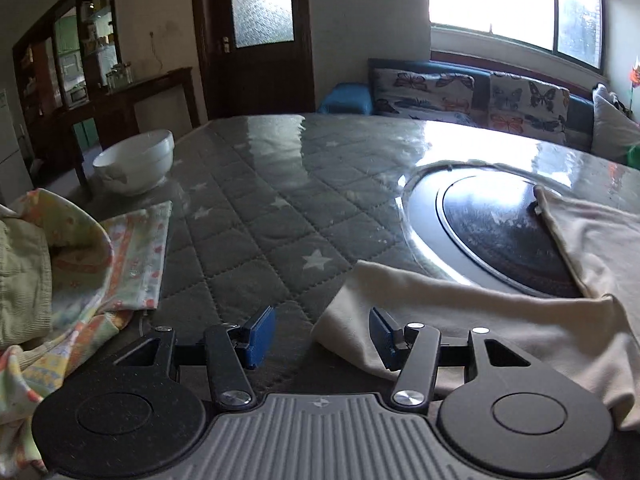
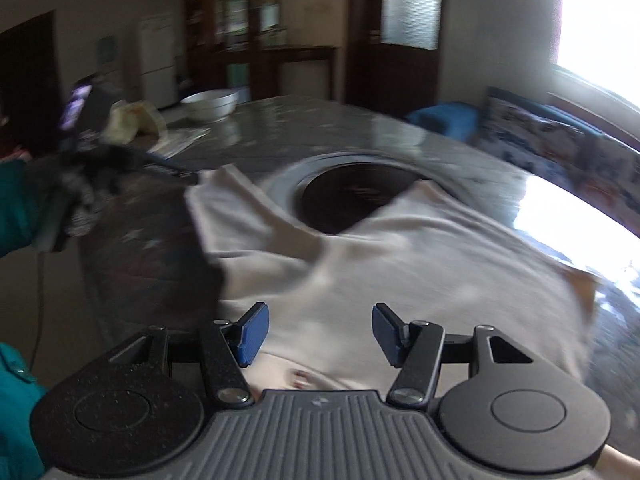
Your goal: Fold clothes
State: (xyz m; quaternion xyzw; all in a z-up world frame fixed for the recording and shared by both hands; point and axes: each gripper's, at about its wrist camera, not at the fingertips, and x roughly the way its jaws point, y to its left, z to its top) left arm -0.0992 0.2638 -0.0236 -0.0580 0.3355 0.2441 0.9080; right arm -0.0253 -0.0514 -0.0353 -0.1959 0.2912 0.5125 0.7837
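A cream garment (image 1: 500, 312) lies spread on the quilted grey table, its sleeves reaching over the round dark hotplate (image 1: 496, 228). My left gripper (image 1: 322, 338) is open and empty, low over the table at the tip of the garment's left sleeve. In the right wrist view the same cream garment (image 2: 400, 264) lies flat under my right gripper (image 2: 320, 334), which is open and empty above the garment's near part. The left gripper (image 2: 168, 166) shows there at the far left, blurred, by the sleeve end.
A pile of pastel printed and green clothes (image 1: 60, 272) lies at the table's left. A white bowl (image 1: 136, 160) stands behind it. A sofa with butterfly cushions (image 1: 472, 96) runs along the window. The table's grey quilted cover (image 1: 260, 220) stretches between pile and garment.
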